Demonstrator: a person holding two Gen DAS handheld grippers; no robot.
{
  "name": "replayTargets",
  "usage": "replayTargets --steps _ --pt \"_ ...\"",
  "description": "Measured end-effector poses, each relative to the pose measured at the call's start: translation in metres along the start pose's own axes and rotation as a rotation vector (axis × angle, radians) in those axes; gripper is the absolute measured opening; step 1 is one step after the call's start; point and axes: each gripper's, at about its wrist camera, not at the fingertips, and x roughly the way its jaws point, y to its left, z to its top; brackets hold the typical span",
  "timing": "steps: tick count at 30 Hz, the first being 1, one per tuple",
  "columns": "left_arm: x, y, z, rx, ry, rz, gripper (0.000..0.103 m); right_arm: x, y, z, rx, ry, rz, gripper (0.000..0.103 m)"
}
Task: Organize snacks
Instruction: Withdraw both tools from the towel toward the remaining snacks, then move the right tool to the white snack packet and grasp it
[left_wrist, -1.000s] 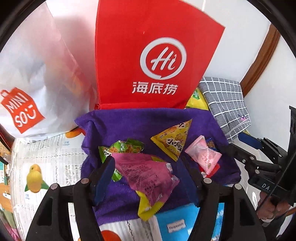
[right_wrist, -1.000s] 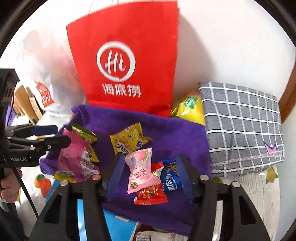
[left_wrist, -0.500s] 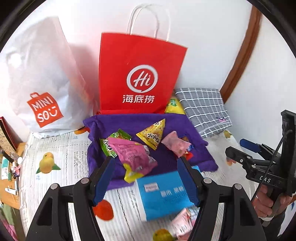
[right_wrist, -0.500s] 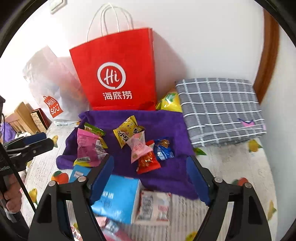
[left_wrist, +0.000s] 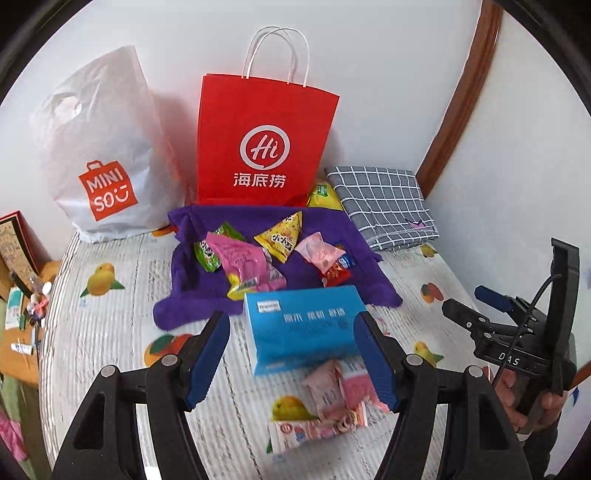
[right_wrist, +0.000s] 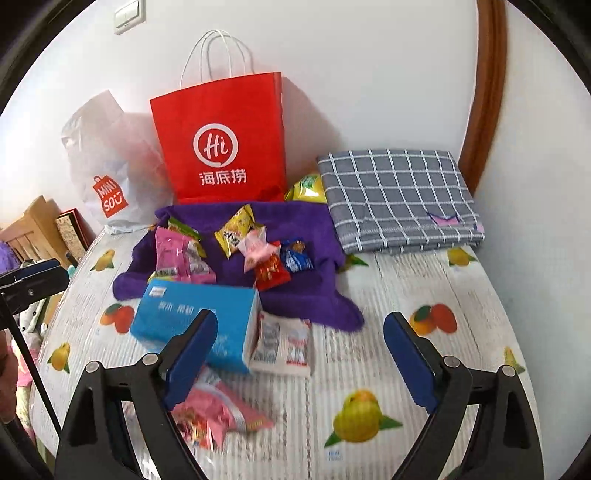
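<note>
Both grippers hang above a worktop (right_wrist: 369, 354) covered in a fruit-printed cloth, each with its fingers spread wide and holding nothing: the left gripper (left_wrist: 295, 354) frames a blue tissue box (left_wrist: 301, 326), and the right gripper (right_wrist: 299, 354) is over bare cloth to the right of that box. The snacks lie mostly on a purple towel (right_wrist: 306, 288) toward the back wall: a large pink packet (right_wrist: 177, 256) overlapping a green one (left_wrist: 207, 254), a yellow triangular pack (left_wrist: 282, 236), a pale pink candy wrapper (right_wrist: 255, 247), a red wrapper (right_wrist: 271, 273) and a blue wrapper (right_wrist: 295, 260) touching one another. The tissue box sits at the towel's front edge, between the grippers and those snacks. Just beside its right end lies a flat white packet (right_wrist: 282, 343), and more pink packets (left_wrist: 332, 402) lie loose in front of it. Behind the towel a red Haidilao paper bag (left_wrist: 264, 147) stands upright against the wall, with a white Miniso plastic bag (left_wrist: 99, 155) on its left and a yellow-green pouch (right_wrist: 306, 188) wedged between it and a folded grey checked cloth (right_wrist: 399, 195) on its right.
</note>
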Motion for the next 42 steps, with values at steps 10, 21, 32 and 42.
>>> replayTargets --steps 10,21,32,42 --pt "-0.014 -0.004 -0.029 -0.005 -0.005 0.014 0.068 -0.009 -0.013 -0.028 0.058 0.009 0.034 0.091" --pt "-0.006 0.025 -0.057 -0.099 0.034 0.053 0.068 -0.008 -0.024 -0.047 0.058 0.002 0.014 0.091" --pt "0.029 0.041 -0.06 -0.153 0.073 0.07 0.068 0.052 -0.037 -0.06 0.072 0.09 0.081 0.07" --pt "0.063 0.052 -0.061 -0.135 0.114 0.101 0.068 0.116 -0.021 -0.043 0.073 0.135 0.159 0.053"
